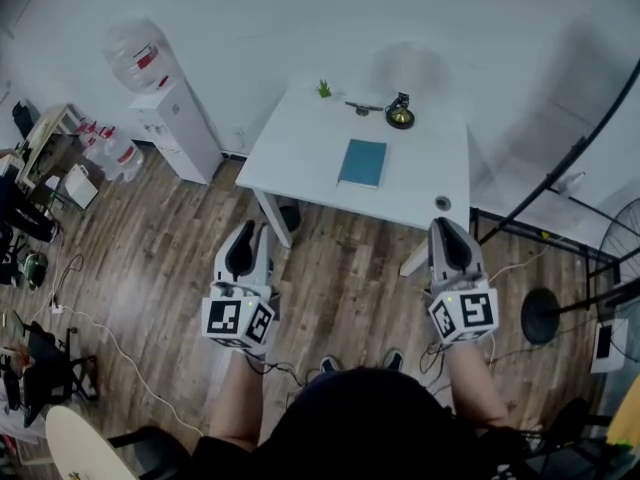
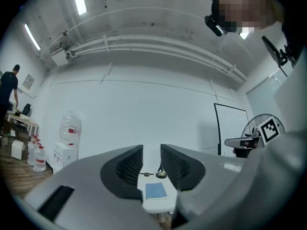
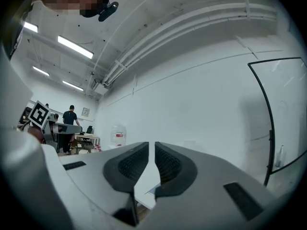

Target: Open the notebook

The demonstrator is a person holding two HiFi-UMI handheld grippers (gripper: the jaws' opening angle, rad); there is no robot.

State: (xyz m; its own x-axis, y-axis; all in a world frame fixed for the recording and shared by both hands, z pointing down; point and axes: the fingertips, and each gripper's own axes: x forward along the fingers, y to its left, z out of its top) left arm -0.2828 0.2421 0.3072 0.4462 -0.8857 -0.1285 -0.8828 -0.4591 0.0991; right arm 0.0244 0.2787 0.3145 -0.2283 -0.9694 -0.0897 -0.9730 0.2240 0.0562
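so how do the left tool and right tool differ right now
The left tool has its jaws apart with a clear gap; the right tool has them almost together. The left tool's view frames the closed blue notebook between its jaws; the right tool's view shows little more than a strip of the white table. Both are empty and held short of the table.

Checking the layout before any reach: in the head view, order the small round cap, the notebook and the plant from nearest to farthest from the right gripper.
From the right gripper:
1. round cap, on the near right corner of the table, just ahead of the gripper.
2. notebook, in the middle, further left.
3. plant, at the far edge, left.
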